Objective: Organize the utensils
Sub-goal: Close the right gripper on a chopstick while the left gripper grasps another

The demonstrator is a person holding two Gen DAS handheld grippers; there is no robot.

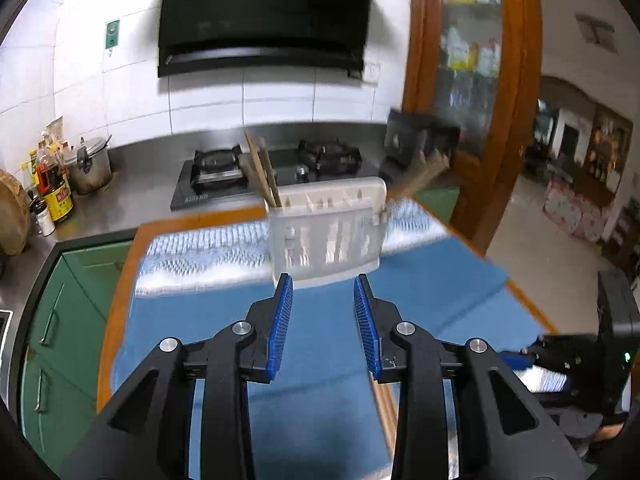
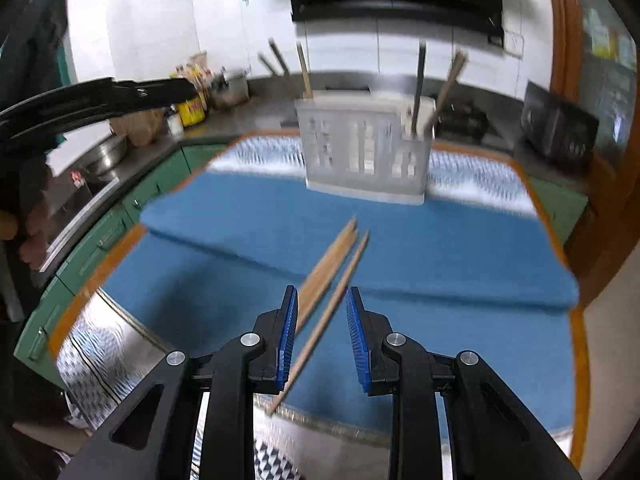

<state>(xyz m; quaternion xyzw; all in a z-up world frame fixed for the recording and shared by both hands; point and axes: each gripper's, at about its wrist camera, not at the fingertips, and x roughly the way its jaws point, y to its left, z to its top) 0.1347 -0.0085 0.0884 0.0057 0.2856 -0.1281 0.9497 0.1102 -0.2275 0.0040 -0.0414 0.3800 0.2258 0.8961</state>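
Your right tongs stand partly open over the loose chopsticks lying on the blue mat; the sticks run between the pads, seemingly ungripped, though blur obscures contact; your left tongs stand partly open and empty, facing the white utensil holder. The holder sits at the mat's far edge so sticks can drop in upright; several already stand there. The surface is wood-rimmed; behind it are a stove and range hood.
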